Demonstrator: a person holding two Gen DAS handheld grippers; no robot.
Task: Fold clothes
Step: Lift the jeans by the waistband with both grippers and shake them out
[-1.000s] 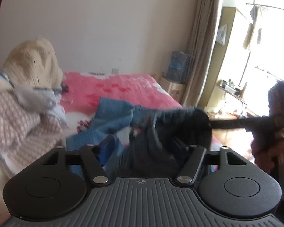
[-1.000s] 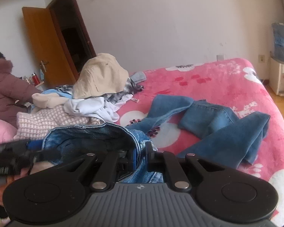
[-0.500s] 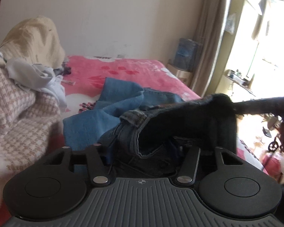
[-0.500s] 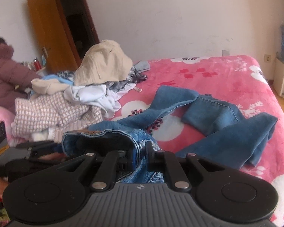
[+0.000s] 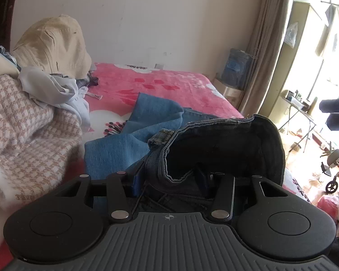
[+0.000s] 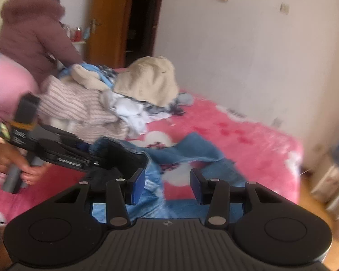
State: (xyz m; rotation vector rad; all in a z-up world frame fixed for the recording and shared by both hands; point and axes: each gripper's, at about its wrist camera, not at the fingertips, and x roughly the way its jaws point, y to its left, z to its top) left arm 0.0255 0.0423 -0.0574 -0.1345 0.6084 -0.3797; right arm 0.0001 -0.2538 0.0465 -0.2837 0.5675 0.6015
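Pink floral bed blanket [image 5: 169,83] spread under everything, with a heap of clothes [image 6: 115,103] piled back against the white wall [image 5: 158,18]. Blue jeans [image 5: 133,140] lying across the blanket ahead of both jaws, legs trailing away toward the far side, waistband end nearest the tools.

Half a second back, right gripper [image 6: 167,185] pinched shut on the denim; now spread wide, blue pads [image 6: 137,185] apart with blanket and loose denim showing between them, touching nothing. Waistband no longer stretched between the two tools, instead bunched up at the left gripper [image 5: 169,180].

Left gripper seen side-on from the right wrist view, held level in a hand [image 6: 22,169] wrapped around its grip, pointing across toward the right jaws. Dark inside of the waistband draped up and over its fingers, curling open like a cup. Apparently still clamped on that fold, though fabric hides the fingertips in the left wrist view.

Right wrist view blurred. Person in a mauve coat [image 6: 31,31] standing beyond the heap, near the wooden door [image 6: 106,18].
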